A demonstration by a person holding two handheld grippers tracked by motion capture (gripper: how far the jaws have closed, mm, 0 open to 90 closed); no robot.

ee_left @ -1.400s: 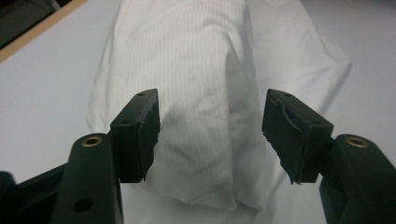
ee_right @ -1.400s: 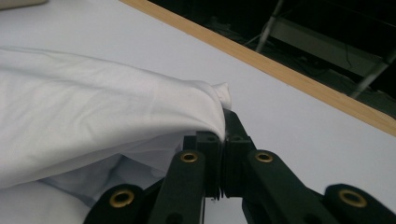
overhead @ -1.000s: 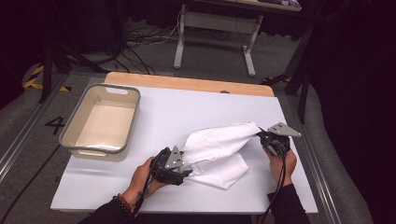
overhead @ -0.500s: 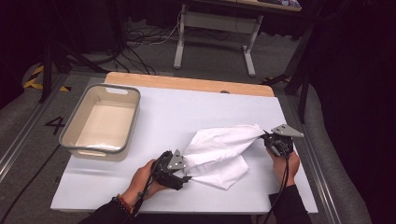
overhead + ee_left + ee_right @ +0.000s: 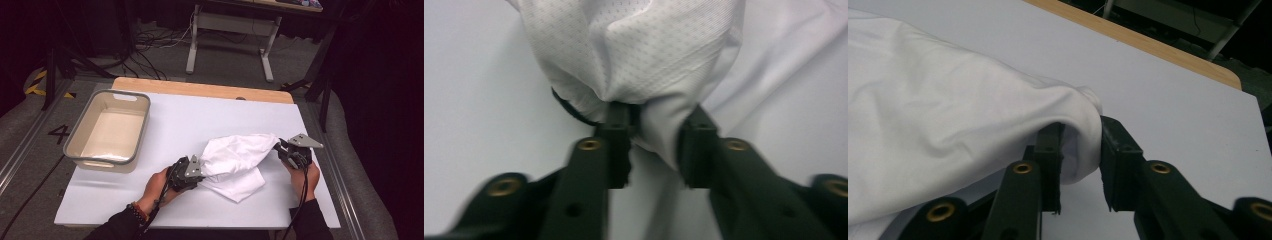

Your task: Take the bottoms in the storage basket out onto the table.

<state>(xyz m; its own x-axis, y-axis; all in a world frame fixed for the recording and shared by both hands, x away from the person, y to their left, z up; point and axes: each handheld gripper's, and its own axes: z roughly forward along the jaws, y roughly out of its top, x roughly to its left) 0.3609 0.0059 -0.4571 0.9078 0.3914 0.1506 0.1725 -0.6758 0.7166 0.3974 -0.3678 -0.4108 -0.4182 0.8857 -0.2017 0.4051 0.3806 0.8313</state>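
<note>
A white mesh cloth [image 5: 235,160] lies bunched on the white table top [image 5: 200,120], stretched between my two grippers. My left gripper [image 5: 200,167] is at the cloth's near left end. Its jaws have just been closing, and a gathered fold of the cloth [image 5: 639,55] is pinched between them at the left gripper's tips [image 5: 656,112]. My right gripper [image 5: 278,147] is at the cloth's right tip. Its jaws have just been opening, and the rounded end of the cloth [image 5: 948,130] still hangs loosely in the right gripper [image 5: 1080,127].
A grey-rimmed beige bin [image 5: 75,155] stands empty at the table's left side. A wooden strip [image 5: 200,90] runs along the far edge. Table legs and cables lie on the floor beyond.
Both hands have stayed almost in place. The left jaws have drawn in around the cloth's left end. The cloth still spans between the two grippers.
</note>
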